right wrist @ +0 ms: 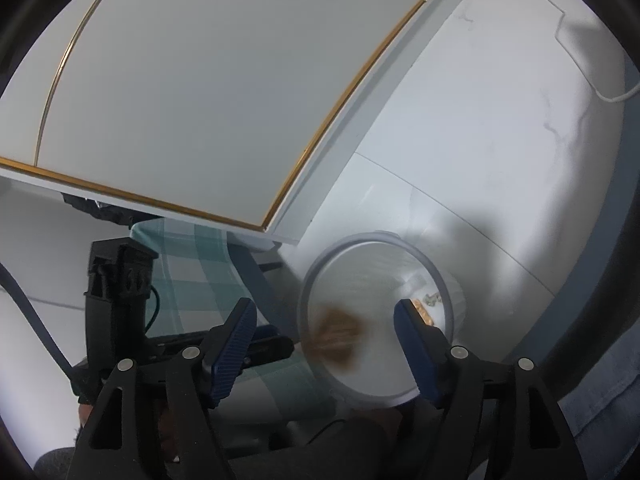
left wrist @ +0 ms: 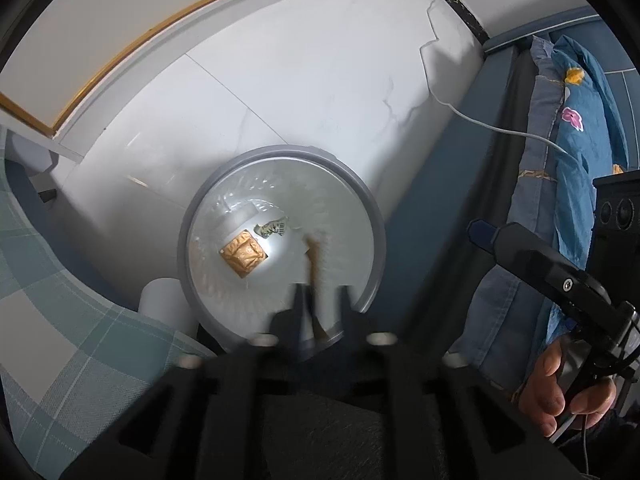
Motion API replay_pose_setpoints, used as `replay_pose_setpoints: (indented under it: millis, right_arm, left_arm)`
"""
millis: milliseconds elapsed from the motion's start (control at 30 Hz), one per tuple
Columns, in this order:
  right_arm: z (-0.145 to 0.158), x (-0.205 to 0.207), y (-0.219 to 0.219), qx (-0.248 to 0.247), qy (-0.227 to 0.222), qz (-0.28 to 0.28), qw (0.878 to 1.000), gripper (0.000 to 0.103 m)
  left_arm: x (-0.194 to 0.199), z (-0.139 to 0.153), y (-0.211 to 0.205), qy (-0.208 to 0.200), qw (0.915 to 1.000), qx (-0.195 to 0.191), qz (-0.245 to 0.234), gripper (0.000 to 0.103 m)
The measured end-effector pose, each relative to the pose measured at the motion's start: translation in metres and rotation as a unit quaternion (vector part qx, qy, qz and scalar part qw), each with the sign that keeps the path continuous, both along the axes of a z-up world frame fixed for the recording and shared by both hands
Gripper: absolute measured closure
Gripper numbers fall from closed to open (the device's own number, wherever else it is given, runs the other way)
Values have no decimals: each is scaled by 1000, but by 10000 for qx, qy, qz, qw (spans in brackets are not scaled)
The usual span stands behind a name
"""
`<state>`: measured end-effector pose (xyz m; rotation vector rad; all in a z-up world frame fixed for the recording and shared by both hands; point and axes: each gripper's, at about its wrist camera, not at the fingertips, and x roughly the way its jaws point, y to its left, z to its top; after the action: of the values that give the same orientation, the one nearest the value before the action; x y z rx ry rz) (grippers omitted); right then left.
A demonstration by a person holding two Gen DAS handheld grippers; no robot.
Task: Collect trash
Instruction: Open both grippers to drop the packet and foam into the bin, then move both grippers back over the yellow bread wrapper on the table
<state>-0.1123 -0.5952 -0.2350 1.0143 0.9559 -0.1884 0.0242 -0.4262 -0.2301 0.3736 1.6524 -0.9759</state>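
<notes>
A checked teal cloth [left wrist: 60, 300] fills the left of the left wrist view, beside a white cabinet with gold trim [left wrist: 80, 60] and a pale marble-look floor [left wrist: 320, 100]. At centre stands a grey-rimmed trash bin [left wrist: 372, 208], lined with a clear bag, and on its bottom lie an orange wrapper [left wrist: 243, 256] and a small printed scrap [left wrist: 274, 229]. A blurred brown piece of trash [left wrist: 314, 252] shows in mid-air just above the bin's mouth, in front of the left gripper [left wrist: 320, 300], whose dark jaws stand slightly apart with nothing pressed between them (motion blur softens their tips). To the right, a white cable [left wrist: 500, 128] trails across the floor towards a blue flowered bedcover [left wrist: 576, 120], and a hand [left wrist: 560, 392] at the far right grips the handle of the right gripper [right wrist: 326, 328]. In the right wrist view that gripper's blue-padded jaws are wide apart and empty, framing the same brown blur over the open bin, with the left gripper's black body low at left over the checked cloth.
</notes>
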Motion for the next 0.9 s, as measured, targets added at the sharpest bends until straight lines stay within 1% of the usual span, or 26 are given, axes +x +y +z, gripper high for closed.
replay_pose_setpoints:
  millis: [33, 67, 167, 233, 300, 467, 500, 600, 667, 733, 767, 833, 900]
  right_arm:
    - [0, 0, -1, 23, 5, -26, 10000, 32]
    - [-1, -1, -1, 35, 11, -41, 10000, 32]
    - [-2, -2, -1, 60, 35, -72, 10000, 31]
    - [0, -2, 0, 22, 52, -69, 10000, 30]
    - [3, -3, 0, -11, 58, -70, 10000, 28]
    - [14, -4, 3, -127, 45, -74, 9999, 23]
    - [18, -2, 5, -174, 30, -51, 9998, 22]
    - [35, 2, 12, -343, -59, 62, 9994, 22]
    - [48, 5, 17, -485, -156, 122, 9986, 20]
    - [64, 9, 24, -664, -278, 182, 9972, 19]
    - [71, 10, 27, -745, -322, 215, 9965, 17]
    - [92, 14, 38, -1091, -478, 344, 9923, 16]
    - [107, 18, 47, -1266, -603, 422, 9892, 14]
  left_arm:
    - [1, 2, 1, -25, 10000, -34, 33, 62]
    - [2, 5, 3, -84, 9999, -101, 84, 57]
    - [5, 11, 5, -118, 9996, -203, 162, 56]
    - [7, 14, 7, -198, 9992, -245, 233, 51]
    - [8, 20, 11, -382, 9984, -290, 303, 47]
    - [8, 36, 23, -784, 9948, -388, 513, 46]
    - [9, 41, 27, -891, 9933, -398, 612, 45]
    - [12, 56, 39, -1122, 9882, -441, 941, 31]
    - [14, 69, 51, -1269, 9841, -556, 1111, 31]
    - [14, 84, 59, -1526, 9785, -639, 1234, 31]
    - [13, 92, 65, -1664, 9752, -686, 1290, 31]
    - [11, 108, 75, -1916, 9683, -803, 1389, 31]
    - [10, 124, 87, -2155, 9601, -915, 1526, 31]
